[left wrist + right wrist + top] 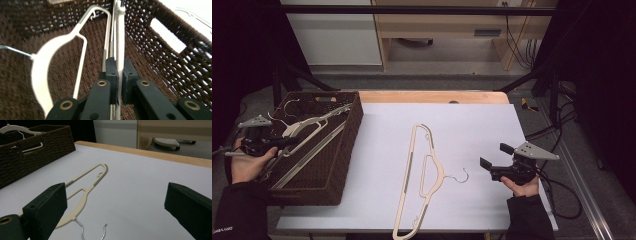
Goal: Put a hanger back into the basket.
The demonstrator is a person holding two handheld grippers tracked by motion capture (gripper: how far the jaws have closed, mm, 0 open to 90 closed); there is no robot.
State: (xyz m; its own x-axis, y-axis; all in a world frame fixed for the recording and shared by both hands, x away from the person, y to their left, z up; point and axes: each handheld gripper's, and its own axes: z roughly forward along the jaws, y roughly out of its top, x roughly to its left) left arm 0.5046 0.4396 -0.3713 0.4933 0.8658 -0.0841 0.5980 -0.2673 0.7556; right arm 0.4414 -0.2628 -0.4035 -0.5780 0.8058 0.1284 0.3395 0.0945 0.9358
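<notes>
Nearest the lens in the left gripper view, the left gripper (119, 82) has its two black jaws pinched tight on the thin bar of a white hanger (120, 40). That bar runs straight away from the jaws, its long axis lying along the right-hand wall of the brown wicker basket (343, 150), inside it.

The basket sits at the left edge of the white-covered table (482, 130). A second white hanger (47, 60) lies on the basket floor just left of the held one, its hook pointing to the left.

A cream hanger (419, 175) lies on the table well apart from the basket, its long axis running near to far and its wire hook toward the right gripper (497, 161). That gripper stands wide open and holds nothing, hovering near the hook.
</notes>
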